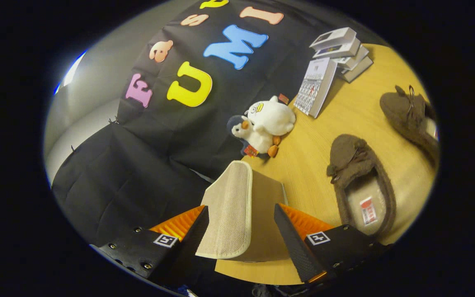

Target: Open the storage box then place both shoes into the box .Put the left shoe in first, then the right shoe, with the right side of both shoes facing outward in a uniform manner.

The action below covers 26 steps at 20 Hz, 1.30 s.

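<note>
Straddling the beige storage box (241,206) lid with fingers (241,231) spread wide (not pressing it), the gripper risks the flap slipping free, while both brown shoes (361,185) wait on the table (316,136) beside the box.

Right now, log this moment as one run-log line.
gripper: open, astride storage box lid | box: lid raised | shoes: on table
</note>
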### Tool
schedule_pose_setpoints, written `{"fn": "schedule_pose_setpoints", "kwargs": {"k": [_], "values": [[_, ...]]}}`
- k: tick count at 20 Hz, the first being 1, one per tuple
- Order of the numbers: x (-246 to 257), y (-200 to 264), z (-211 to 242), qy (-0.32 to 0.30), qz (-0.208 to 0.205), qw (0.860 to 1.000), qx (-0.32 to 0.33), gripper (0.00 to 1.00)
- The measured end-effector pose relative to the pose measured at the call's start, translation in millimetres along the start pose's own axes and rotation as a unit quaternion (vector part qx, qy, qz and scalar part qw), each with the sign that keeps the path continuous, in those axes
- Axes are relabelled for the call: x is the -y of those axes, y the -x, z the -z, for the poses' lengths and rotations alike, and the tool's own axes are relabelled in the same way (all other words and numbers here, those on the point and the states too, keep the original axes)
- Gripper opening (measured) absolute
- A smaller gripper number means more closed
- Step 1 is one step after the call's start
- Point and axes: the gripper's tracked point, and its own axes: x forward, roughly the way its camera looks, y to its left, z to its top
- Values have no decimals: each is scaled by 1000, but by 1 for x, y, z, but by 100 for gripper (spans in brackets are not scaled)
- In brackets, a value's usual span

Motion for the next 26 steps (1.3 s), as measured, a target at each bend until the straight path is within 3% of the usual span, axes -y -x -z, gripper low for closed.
{"fn": "schedule_pose_setpoints", "kwargs": {"k": [7,11,12,15,17,19,21,26], "values": [[-6,-16,37,-136,-35,988,-62,97],[-17,-19,50,-164,-54,981,-90,94],[-19,-20,49,-166,-57,980,-92,82],[-19,-18,49,-162,-58,980,-99,80],[-17,-15,46,-163,-59,979,-104,53],[-22,-10,45,-163,-63,978,-118,42],[-27,-8,47,-145,-71,978,-130,37],[-52,1,57,-103,-106,974,-169,38]]}}
